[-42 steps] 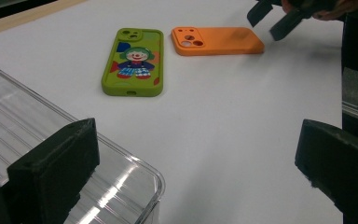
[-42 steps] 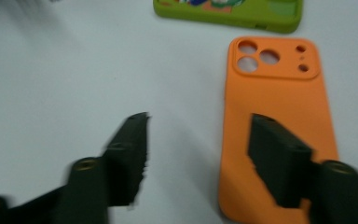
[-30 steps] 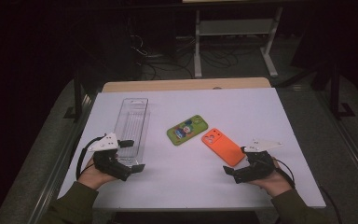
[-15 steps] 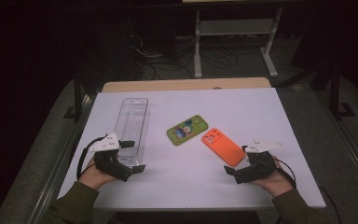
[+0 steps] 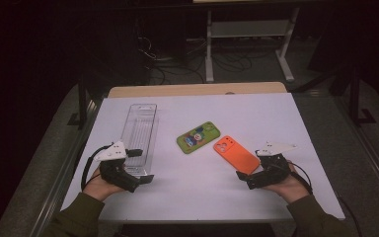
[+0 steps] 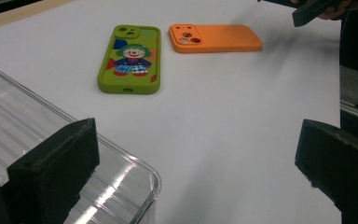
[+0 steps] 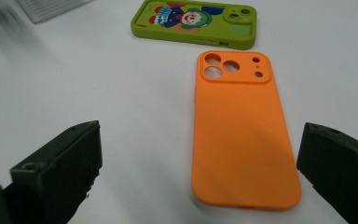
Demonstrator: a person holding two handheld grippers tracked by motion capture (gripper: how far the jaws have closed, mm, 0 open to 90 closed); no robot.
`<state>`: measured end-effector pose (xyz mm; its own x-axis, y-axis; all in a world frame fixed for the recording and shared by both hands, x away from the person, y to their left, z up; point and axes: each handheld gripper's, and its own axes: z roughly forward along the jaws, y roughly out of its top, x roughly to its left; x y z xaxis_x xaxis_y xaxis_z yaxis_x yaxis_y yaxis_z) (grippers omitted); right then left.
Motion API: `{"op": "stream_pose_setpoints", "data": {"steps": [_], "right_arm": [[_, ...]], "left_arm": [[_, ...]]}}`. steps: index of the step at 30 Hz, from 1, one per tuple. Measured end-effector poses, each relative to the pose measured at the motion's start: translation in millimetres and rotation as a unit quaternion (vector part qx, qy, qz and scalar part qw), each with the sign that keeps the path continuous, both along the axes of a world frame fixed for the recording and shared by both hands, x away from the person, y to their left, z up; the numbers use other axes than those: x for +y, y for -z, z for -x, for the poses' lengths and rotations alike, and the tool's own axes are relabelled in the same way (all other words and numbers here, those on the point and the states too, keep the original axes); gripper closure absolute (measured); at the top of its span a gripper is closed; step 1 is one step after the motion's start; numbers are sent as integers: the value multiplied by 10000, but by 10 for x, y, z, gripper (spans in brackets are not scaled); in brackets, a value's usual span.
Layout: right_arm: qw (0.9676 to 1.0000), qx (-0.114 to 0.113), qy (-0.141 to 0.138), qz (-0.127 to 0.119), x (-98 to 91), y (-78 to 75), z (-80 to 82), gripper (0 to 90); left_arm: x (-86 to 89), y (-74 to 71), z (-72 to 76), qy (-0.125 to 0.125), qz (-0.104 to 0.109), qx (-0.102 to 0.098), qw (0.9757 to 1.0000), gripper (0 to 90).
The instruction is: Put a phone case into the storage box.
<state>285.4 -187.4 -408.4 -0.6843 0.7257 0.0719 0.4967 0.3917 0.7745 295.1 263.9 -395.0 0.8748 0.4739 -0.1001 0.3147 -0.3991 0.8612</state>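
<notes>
An orange phone case (image 7: 242, 135) lies flat on the white tabletop (image 5: 276, 113), just right of a green cartoon phone case (image 5: 198, 138). The right hand-held gripper (image 5: 246, 177), jaws spread wide, sits near the orange case's near end. The left hand-held gripper (image 5: 145, 178), also released, rests by a clear plastic tray (image 5: 140, 131).

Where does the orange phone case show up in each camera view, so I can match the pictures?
High view: the orange phone case lies right of centre on the white table, just ahead of the right gripper.
Left gripper view: top centre-right, lying crosswise.
Right gripper view: centre, lengthwise between the open jaws.
Shared landmark: the green cartoon-clown phone case lies beside it.
</notes>
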Motion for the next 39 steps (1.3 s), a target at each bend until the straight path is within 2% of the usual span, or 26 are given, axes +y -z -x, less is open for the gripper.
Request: {"op": "stream_pose_setpoints", "data": {"steps": [15, 18, 30, 34, 39], "right_arm": [[9999, 64, 25, 150, 67, -76, -174, 0], [9998, 74, 33, 167, 76, -94, -222, 0], [9998, 75, 82, 189, 144, -175, -395, 0], [9996, 49, 47, 284, 178, -191, -488, 0], [9993, 121, 103, 345, 209, -222, -556, 0]], "left_arm": [[19, -17, -1, -4, -46, 31, 10000, 0], [8, -13, 4, -37, 26, 50, 10000, 0], [7, -14, 0, -22, 75, 0, 10000, 0], [6, -11, -1, -25, 98, -1, 9999, 0], [6, -12, -2, -19, 107, 6, 9999, 0]]}}
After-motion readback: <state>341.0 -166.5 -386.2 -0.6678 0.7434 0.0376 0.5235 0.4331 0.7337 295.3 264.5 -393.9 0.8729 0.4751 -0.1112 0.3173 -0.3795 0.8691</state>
